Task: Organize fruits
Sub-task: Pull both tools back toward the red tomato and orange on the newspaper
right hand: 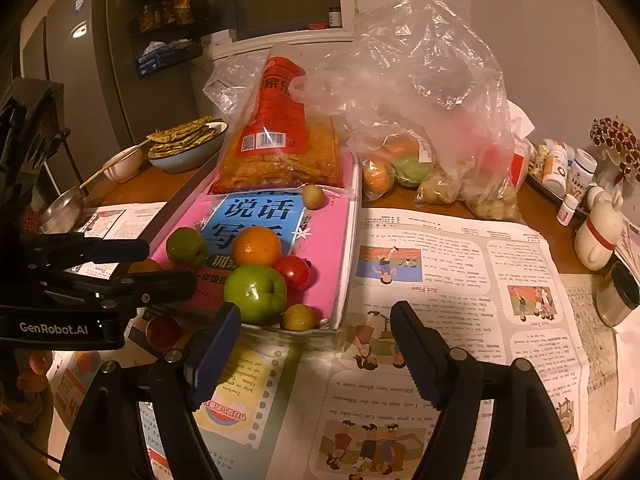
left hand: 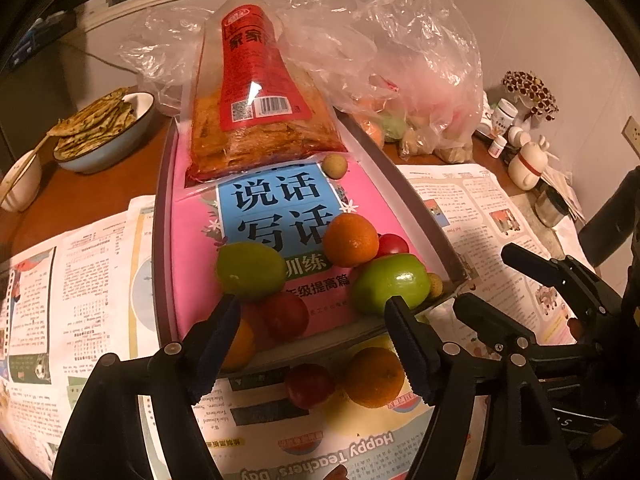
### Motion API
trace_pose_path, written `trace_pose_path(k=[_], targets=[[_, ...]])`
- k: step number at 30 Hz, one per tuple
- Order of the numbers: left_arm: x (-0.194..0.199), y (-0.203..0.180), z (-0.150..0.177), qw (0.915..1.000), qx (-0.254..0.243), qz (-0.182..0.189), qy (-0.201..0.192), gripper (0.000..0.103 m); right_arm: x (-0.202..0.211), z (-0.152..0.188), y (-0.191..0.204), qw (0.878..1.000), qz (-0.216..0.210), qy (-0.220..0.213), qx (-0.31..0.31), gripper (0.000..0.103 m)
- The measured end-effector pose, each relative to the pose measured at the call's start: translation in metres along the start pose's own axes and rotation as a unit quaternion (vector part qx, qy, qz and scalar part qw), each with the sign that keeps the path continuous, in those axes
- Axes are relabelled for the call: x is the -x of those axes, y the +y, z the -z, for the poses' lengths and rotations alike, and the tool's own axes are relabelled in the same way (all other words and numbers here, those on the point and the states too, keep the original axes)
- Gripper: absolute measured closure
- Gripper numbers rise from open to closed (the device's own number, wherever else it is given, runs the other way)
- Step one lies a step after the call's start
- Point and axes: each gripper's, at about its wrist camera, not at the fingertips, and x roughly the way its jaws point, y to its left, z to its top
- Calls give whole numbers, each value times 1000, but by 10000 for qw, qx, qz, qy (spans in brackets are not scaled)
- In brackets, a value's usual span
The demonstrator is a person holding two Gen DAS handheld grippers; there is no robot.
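Note:
A pink book (left hand: pixel 192 240) lies in a tray (left hand: pixel 160 220) and carries the fruit: a green apple (left hand: pixel 390 282), an orange (left hand: pixel 351 240), a second green fruit (left hand: pixel 250 268), a red tomato (left hand: pixel 394 244) and a red fruit (left hand: pixel 286 316). Another orange (left hand: pixel 374 376) and red fruit (left hand: pixel 310 384) rest on the newspaper in front. My left gripper (left hand: pixel 312 312) is open over the tray's near edge, its pads touching nothing. My right gripper (right hand: pixel 316 312) is open above the newspaper, just right of the green apple (right hand: pixel 256 290), holding nothing.
A red snack packet (left hand: pixel 256 92) lies at the book's far end beside a small round fruit (left hand: pixel 335 166). A clear plastic bag (right hand: pixel 420 120) of fruit stands behind on the right. A bowl of flatbread (right hand: pixel 188 144), bottles (right hand: pixel 580 176), a white figurine (right hand: pixel 598 236) and a metal cup (right hand: pixel 618 296) ring the table.

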Motion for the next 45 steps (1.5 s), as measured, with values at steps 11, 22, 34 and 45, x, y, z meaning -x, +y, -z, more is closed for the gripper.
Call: trace_pose_path(k=[11, 22, 34, 45], targets=[[12, 3, 3, 9999, 22, -2, -109, 27, 8, -1, 3, 9999, 47, -102, -29, 20], [24, 11, 9, 9997, 148, -11, -206, 27, 14, -1, 6, 9998, 101, -165, -27, 15], [38, 30, 15, 9989, 378, -38, -265, 27, 21, -1, 15, 9997, 59, -215, 57, 12], [42, 36, 23, 9988, 421, -65, -249, 27, 25, 1, 26, 9995, -31, -245, 200, 12]])
